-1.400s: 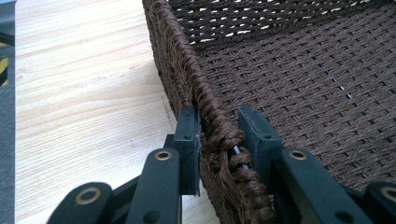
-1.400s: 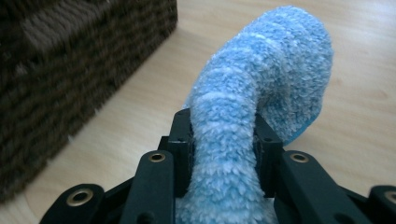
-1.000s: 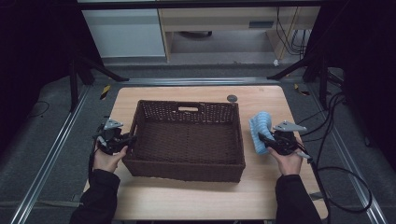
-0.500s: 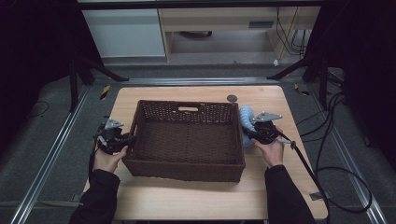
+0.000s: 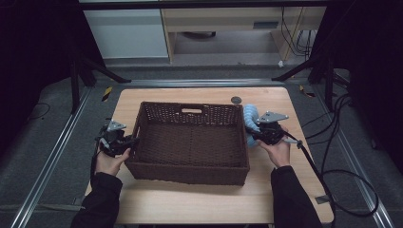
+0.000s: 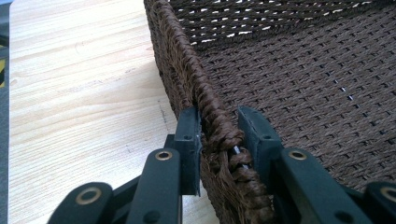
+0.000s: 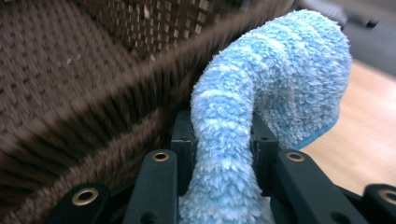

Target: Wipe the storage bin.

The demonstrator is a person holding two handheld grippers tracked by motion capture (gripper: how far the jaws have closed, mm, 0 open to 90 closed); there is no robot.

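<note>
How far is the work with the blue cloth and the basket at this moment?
Done: the right tool is shut on the blue cloth and has brought it from the table's right side to the brown basket, beside its right wall. In hand: the left tool clamps the basket's left rim, steadying it. Left: the cloth is not yet inside; the basket holds nothing so far.

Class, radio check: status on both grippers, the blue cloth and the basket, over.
Left gripper clamped on basket rim. Right gripper closing on blue cloth, beside basket's right wall. Basket holds nothing; path clear.
</note>
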